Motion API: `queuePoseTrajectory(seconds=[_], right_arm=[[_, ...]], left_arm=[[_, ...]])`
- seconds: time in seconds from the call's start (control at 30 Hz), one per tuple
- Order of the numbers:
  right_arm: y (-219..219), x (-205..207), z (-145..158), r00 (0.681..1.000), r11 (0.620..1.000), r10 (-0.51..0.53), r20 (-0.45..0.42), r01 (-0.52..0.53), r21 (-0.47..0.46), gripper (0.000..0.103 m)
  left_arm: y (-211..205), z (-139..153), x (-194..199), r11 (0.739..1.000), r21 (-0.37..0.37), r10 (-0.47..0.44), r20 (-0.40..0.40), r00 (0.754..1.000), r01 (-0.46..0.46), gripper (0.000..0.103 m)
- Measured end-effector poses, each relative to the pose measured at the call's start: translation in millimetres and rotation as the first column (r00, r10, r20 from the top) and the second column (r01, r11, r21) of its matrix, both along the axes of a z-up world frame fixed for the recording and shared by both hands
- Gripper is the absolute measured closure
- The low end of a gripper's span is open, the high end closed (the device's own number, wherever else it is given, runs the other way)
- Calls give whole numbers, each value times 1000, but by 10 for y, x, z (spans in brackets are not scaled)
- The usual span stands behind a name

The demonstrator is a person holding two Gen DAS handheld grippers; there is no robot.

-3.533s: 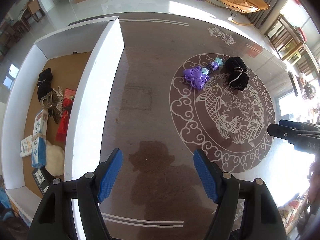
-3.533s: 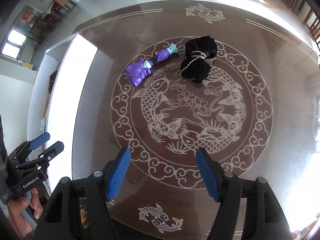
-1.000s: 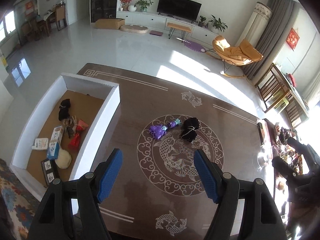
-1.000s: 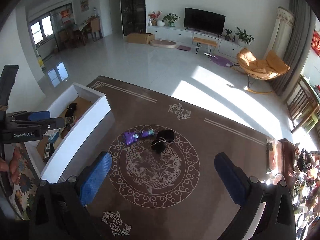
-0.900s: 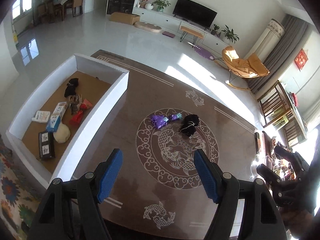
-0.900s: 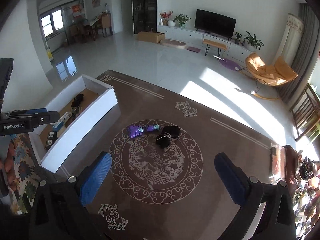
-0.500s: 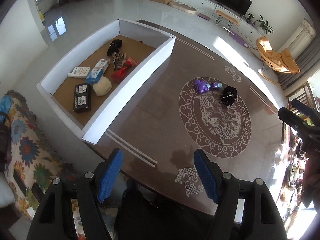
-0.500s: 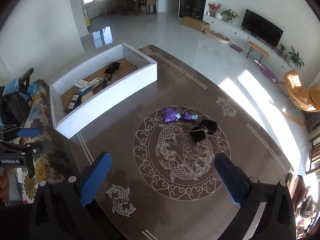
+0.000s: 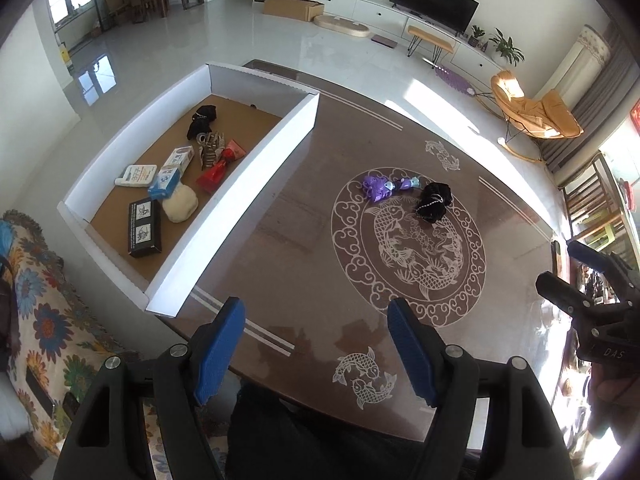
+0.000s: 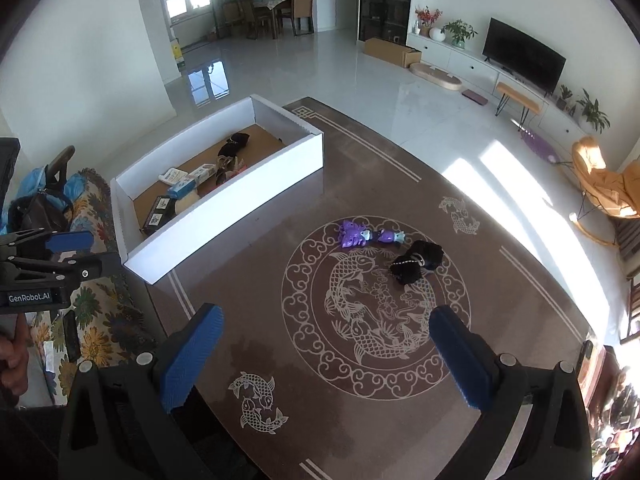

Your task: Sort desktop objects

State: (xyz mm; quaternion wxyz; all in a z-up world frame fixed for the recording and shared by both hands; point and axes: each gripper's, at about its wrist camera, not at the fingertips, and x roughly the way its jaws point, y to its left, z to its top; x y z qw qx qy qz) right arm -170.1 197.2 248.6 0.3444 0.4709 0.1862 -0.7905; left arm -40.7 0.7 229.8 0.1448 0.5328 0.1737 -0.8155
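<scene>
On the brown patterned table [image 9: 304,248] lie a purple toy [image 9: 378,189] [image 10: 354,236] and, just right of it, a black scrunchie with a bead chain [image 9: 434,204] [image 10: 418,265]. A white box [image 9: 256,168] [image 10: 248,216] with a brown floor stands at the table's left and holds several sorted items. My left gripper [image 9: 316,354] hovers high over the near table edge, open and empty. My right gripper [image 10: 320,360] is also open and empty, high above the near side of the fish medallion. Each gripper appears at the edge of the other's view.
A flowered sofa cover [image 9: 44,320] lies left of the table. In the box are a black card box [image 9: 143,228], a cream puff [image 9: 180,208], a red packet [image 9: 218,168] and a hair claw [image 9: 210,148]. A rocking chair [image 9: 532,116] stands on the floor beyond.
Both grippers were close over the table 3.5 s ago and are now raised high. Over the last second both views swung, bringing the whole box and near table edge into sight.
</scene>
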Motion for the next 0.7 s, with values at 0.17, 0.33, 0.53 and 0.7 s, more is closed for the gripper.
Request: queuePoseTrajectory(seconds=[0.17,0.33,0.53,0.7], right_arm=[[303,-148,-288,990,992,-103,99,96,76,0],[441,-467,-476,949,965,-262,177,253,73,0],[388,-1117,-917,801,854,-509,314,516,69,0],[174,-1718,-1416,770,823,-559,308,560,92,8]], left_arm=[[49,-145,-223,994,28,-107,17,994,106,30],[-64,-613,-811,954,63,-298,70,952,294,31],[-21,-1322,-2003,808,40,-587,143,797,588,31],[178,-1840,-2952,717,-7,-686,174,707,697,31]])
